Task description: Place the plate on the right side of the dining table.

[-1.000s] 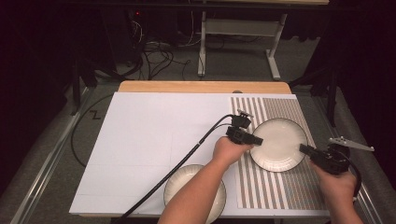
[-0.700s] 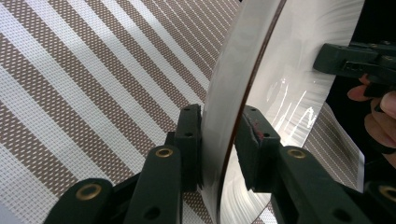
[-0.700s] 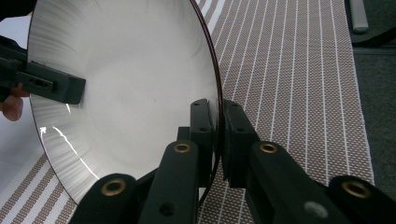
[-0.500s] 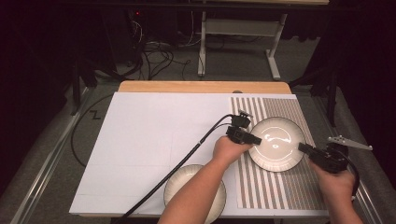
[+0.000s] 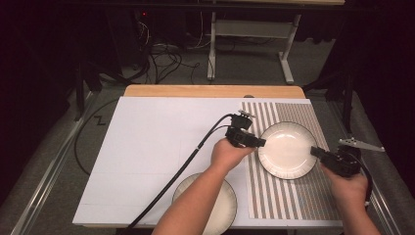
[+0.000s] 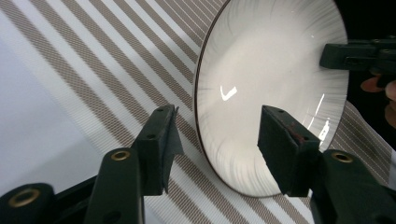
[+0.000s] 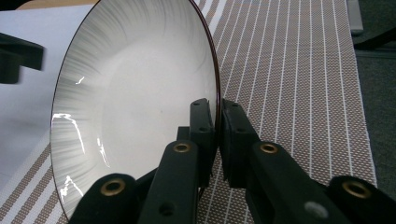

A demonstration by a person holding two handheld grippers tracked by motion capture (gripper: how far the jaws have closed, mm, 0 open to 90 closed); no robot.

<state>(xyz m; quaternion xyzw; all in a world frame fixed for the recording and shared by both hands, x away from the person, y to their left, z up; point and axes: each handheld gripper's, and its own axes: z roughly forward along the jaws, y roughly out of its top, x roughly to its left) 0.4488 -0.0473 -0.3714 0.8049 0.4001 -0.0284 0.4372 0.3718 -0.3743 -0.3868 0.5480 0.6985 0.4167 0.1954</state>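
Left tool (image 6: 215,144) newly open off plate (image 6: 275,93)

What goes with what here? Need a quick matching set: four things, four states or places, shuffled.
1. left gripper
2. right gripper
3. plate on the striped mat
4. plate at the near table edge

a. partly under a forearm
b. jaws apart, just been opening, rim between them unpressed
c. clamped on a rim
d. held at its right edge

1-b; 2-c; 3-d; 4-a

Left gripper (image 6: 215,149): jaws just opening, apart at plate (image 6: 271,88) rim, clear of it, above striped mat (image 6: 116,70).
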